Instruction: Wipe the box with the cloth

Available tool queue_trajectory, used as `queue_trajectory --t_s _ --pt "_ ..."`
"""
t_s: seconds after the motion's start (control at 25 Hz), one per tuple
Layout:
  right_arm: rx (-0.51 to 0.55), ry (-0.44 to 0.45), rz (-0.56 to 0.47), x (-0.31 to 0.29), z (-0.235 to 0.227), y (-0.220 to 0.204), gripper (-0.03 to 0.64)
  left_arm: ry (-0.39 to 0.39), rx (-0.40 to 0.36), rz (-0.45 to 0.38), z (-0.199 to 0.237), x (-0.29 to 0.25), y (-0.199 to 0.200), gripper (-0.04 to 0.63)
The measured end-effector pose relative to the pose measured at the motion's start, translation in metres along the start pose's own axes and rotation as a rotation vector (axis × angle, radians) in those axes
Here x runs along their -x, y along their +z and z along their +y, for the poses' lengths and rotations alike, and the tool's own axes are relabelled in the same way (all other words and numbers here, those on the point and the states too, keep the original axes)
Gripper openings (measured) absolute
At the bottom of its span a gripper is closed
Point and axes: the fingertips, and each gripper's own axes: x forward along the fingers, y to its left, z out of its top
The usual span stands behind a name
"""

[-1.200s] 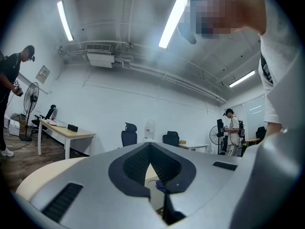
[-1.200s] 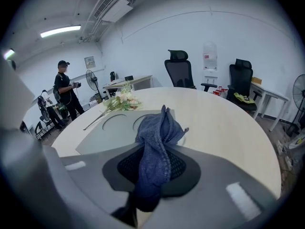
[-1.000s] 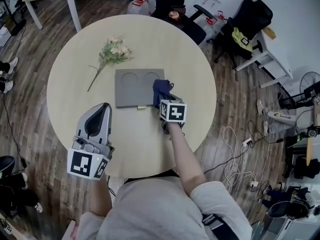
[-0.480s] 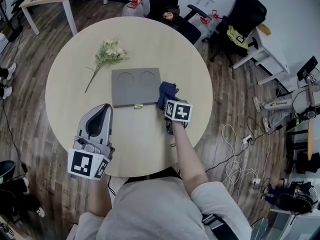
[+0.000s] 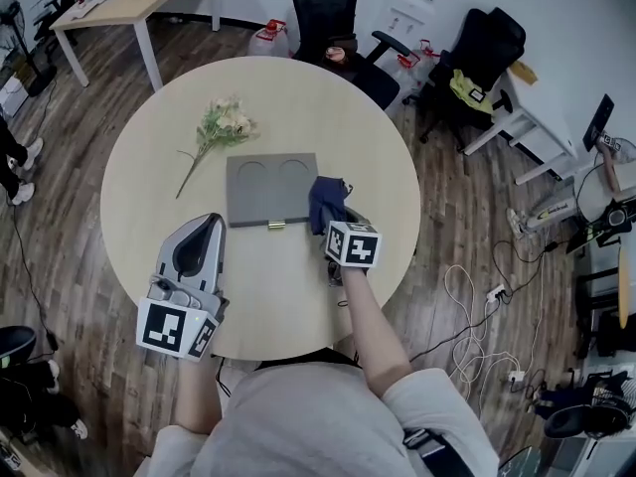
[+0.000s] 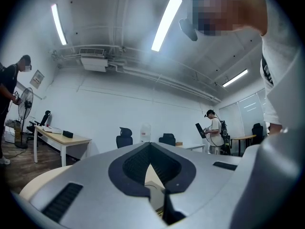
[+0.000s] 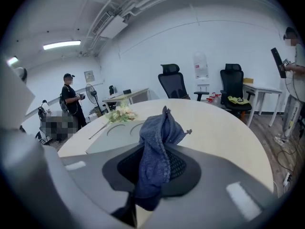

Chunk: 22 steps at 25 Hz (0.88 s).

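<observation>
Wood floor [image 5: 70, 217], round table [image 5: 288, 306], black office chairs [image 5: 328, 3].

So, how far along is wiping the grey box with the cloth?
Done: the right gripper is shut on the dark blue cloth. In hand: the cloth is held at the right edge of the flat grey box. To do: the wiping itself; the pictures show no sign of how much is wiped. The left gripper is shut, empty.

Cloth [image 5: 326, 198] in right tool [image 5: 334, 215] now off box [image 5: 263, 193], beside its right edge.
</observation>
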Motion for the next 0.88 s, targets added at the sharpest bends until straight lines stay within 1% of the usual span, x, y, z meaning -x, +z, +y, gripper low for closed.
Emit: queue_trajectory --t_s 0.16,0.28,0.48,0.88 --pt "0.048 0.043 -0.102 0.026 0.011 0.027 0.087 0.025 -0.015 -0.016 -0.006 0.001 0.010 0.008" --pt "0.085 0.075 -0.156 0.050 0.016 0.040 0.087 0.045 -0.024 -0.023 -0.016 0.003 0.015 0.008" --pt "0.121 0.130 -0.222 0.090 0.017 0.058 0.087 0.069 -0.027 -0.040 -0.038 0.007 0.026 0.008" --pt "0.175 0.212 -0.348 0.158 0.015 0.090 0.087 0.110 -0.076 -0.065 -0.081 0.014 0.043 0.008"
